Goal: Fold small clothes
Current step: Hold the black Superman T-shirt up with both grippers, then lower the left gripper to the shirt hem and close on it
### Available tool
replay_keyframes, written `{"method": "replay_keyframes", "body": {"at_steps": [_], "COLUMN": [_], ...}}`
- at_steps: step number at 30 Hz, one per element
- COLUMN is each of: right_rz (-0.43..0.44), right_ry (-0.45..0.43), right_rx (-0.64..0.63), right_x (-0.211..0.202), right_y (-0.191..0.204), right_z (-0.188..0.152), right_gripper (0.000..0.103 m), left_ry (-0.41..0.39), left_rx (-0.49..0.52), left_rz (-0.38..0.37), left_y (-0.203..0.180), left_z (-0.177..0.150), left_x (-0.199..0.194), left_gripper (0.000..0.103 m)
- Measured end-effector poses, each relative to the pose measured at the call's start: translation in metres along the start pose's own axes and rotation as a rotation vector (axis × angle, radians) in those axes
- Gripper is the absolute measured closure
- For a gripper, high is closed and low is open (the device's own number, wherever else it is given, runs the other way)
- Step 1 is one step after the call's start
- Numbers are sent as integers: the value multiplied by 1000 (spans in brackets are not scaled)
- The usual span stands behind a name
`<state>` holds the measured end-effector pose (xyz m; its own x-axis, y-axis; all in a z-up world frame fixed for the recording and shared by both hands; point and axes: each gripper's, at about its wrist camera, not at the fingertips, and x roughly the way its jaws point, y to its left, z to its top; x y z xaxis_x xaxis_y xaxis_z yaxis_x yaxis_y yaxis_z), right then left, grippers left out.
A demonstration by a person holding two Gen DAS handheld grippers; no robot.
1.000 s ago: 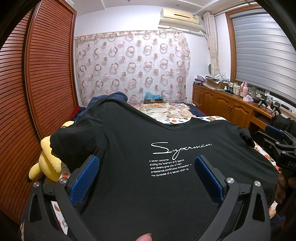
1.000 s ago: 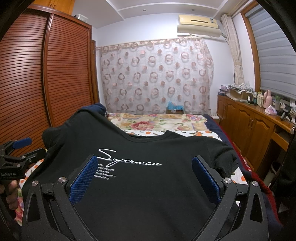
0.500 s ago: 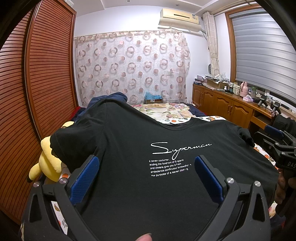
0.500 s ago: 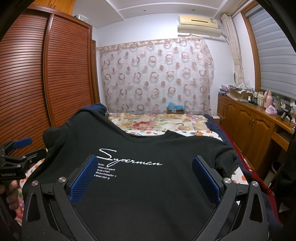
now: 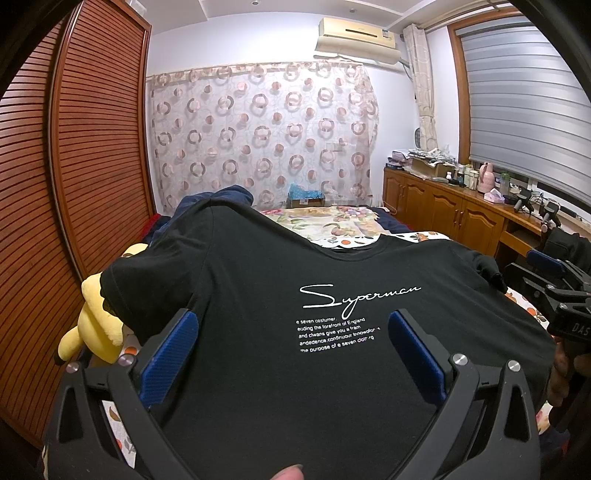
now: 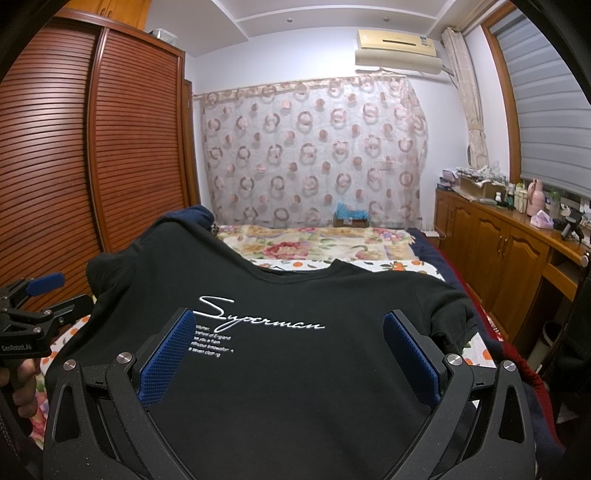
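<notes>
A bedroom, seen from two cameras that each look forward along a pair of blue-padded fingers. A tall louvred wooden wardrobe fills the left wall, a sheer curtain patterned with pink rings covers the far wall, and a grey window blind hangs on the right above a row of wooden cabinets whose worktop carries bottles and boxes. An air conditioner sits high on the far wall. A bed with a floral cover runs down the middle of the room. Spread front-side up over the near end of the bed is a black T-shirt, its collar pointing toward the curtain, with white script reading "Superman" and small lines of text across the chest; its left shoulder rises over a heap of dark blue fabric. A yellow plush toy lies beside the shirt's left sleeve, next to the wardrobe. The left hand-held gripper hovers over the lower part of the shirt with its fingers spread wide and nothing between them. The right hand-held gripper is likewise spread wide above the shirt, grasping nothing. A fingertip shows at the bottom edge of the left view
</notes>
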<state>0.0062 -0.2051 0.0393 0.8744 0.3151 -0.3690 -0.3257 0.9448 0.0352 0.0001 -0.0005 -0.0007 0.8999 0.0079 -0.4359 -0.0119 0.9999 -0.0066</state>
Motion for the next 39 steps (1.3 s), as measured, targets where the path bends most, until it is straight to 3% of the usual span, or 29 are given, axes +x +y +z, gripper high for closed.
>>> {"method": "replay_keyframes", "body": {"at_steps": [20, 32, 39], "right_rz": [23, 90, 139], "right_ry": [17, 77, 127], "right_rx": [4, -34, -54], "right_x": [3, 33, 56], "right_y": [12, 16, 22], "right_z": [0, -9, -13], "right_gripper": [0, 0, 0], "left_ry": [26, 98, 100], "left_rx": [-18, -65, -74], "left_rz": [-12, 8, 27], "left_y": [8, 52, 85], "left_z": [-1, -16, -18], "left_x": [0, 32, 41], "left_gripper": [0, 0, 0]}}
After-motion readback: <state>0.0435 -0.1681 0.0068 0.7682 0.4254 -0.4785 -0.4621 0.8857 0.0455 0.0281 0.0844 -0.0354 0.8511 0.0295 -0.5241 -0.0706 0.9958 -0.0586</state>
